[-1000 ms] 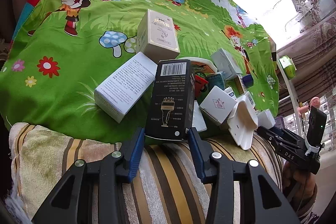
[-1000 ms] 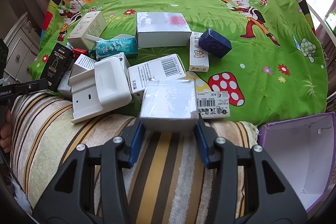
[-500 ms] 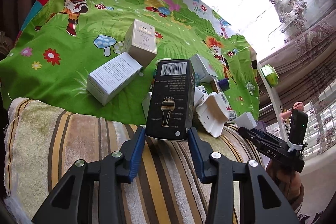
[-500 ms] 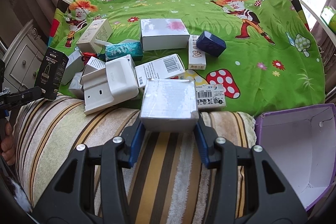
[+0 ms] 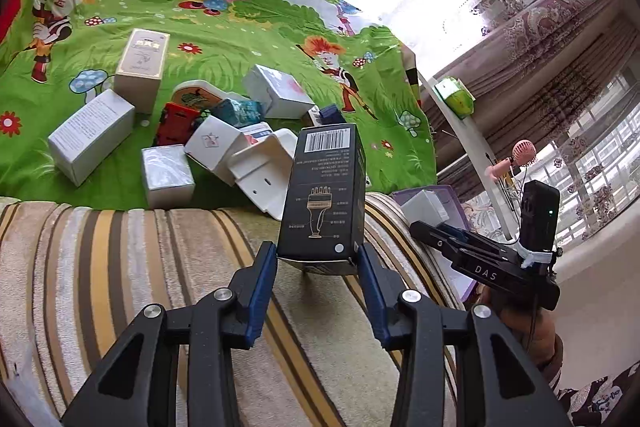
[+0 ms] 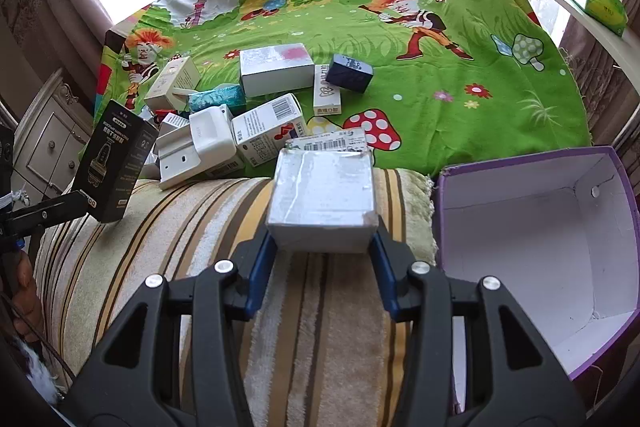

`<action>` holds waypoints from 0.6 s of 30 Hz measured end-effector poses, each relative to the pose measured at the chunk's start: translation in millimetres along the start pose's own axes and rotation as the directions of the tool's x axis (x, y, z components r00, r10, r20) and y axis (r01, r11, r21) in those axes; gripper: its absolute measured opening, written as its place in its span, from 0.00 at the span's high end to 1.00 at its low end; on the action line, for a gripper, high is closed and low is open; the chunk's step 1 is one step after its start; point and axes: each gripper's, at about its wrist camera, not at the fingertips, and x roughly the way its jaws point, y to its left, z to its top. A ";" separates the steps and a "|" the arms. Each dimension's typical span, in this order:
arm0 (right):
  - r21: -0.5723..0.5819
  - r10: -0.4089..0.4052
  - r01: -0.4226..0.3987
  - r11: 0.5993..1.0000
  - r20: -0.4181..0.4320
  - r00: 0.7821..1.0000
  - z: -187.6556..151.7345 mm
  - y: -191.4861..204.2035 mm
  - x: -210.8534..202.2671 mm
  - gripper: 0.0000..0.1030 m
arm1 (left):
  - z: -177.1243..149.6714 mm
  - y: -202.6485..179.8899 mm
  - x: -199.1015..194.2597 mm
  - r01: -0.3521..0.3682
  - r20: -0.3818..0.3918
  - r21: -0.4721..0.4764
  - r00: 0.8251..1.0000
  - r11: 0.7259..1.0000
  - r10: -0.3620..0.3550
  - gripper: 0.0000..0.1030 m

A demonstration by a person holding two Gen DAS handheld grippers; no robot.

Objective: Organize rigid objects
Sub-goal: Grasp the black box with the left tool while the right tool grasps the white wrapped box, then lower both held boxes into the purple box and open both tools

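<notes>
My left gripper (image 5: 318, 263) is shut on a tall black box (image 5: 324, 195) with a barcode, held upright above the striped towel; the same black box (image 6: 114, 163) shows at the left of the right wrist view. My right gripper (image 6: 322, 253) is shut on a silvery white box (image 6: 323, 203), held over the towel just left of an open purple bin (image 6: 536, 227) with a white inside. That white box (image 5: 425, 207) appears beside the purple bin (image 5: 404, 195) in the left wrist view. Several boxes (image 6: 276, 69) lie in a pile on the green cartoon cloth (image 6: 440, 59).
A white plastic bracket (image 5: 266, 173) and a silver box (image 5: 168, 175) lie at the cloth's near edge. The striped towel (image 5: 120, 267) covers the front. A drawer cabinet (image 6: 48, 139) stands at left, curtains and windows behind, a green pack (image 6: 598, 5) on a white rail.
Both grippers have swung right and lifted a little with their boxes still held. The pile has slid left in both views, and the purple bin now fills more of the right wrist view.
</notes>
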 end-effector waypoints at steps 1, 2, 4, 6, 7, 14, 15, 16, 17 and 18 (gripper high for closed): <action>0.014 -0.002 0.001 1.000 0.001 1.000 -2.9 -5.8 -2.8 0.52 | 0.0 -6.9 4.3 0.012 -0.010 0.011 1.000 1.000 -0.012 0.59; 0.027 -0.006 0.006 1.000 0.005 1.000 -6.1 -11.8 -6.1 0.52 | -1.0 -13.8 8.5 0.023 -0.021 0.023 1.000 0.999 -0.022 0.59; 0.049 -0.028 0.027 0.998 0.012 1.000 -11.9 -23.4 -11.4 0.52 | -2.1 -28.8 17.4 0.039 -0.044 0.052 0.998 0.998 -0.037 0.59; 0.070 -0.050 0.049 0.996 0.016 0.999 -17.1 -35.0 -15.6 0.52 | -2.4 -43.3 25.5 0.049 -0.059 0.083 0.997 0.995 -0.044 0.59; 0.085 -0.058 0.056 0.995 0.016 0.998 -19.6 -41.2 -17.2 0.52 | -2.4 -50.3 29.8 0.056 -0.069 0.095 0.996 0.994 -0.049 0.59; 0.156 -0.119 0.112 0.981 0.035 0.992 -30.4 -74.6 -28.3 0.52 | -2.7 -95.0 65.8 0.091 -0.129 0.167 0.989 0.982 -0.070 0.59; 0.160 -0.129 0.121 0.980 0.038 0.991 -31.6 -77.5 -30.2 0.52 | -3.0 -101.2 72.0 0.096 -0.140 0.177 0.988 0.980 -0.071 0.59; 0.165 -0.137 0.129 0.978 0.040 0.990 -32.5 -80.0 -31.3 0.52 | -3.5 -107.8 78.0 0.098 -0.148 0.189 0.986 0.977 -0.071 0.59; 0.169 -0.144 0.135 0.976 0.038 0.989 -33.2 -82.9 -31.6 0.52 | -4.0 -114.6 84.1 0.099 -0.156 0.202 0.985 0.974 -0.068 0.59; 0.174 -0.150 0.142 0.974 0.035 0.988 -33.9 -85.4 -31.6 0.52 | -4.0 -120.4 89.9 0.100 -0.161 0.211 0.985 0.972 -0.067 0.59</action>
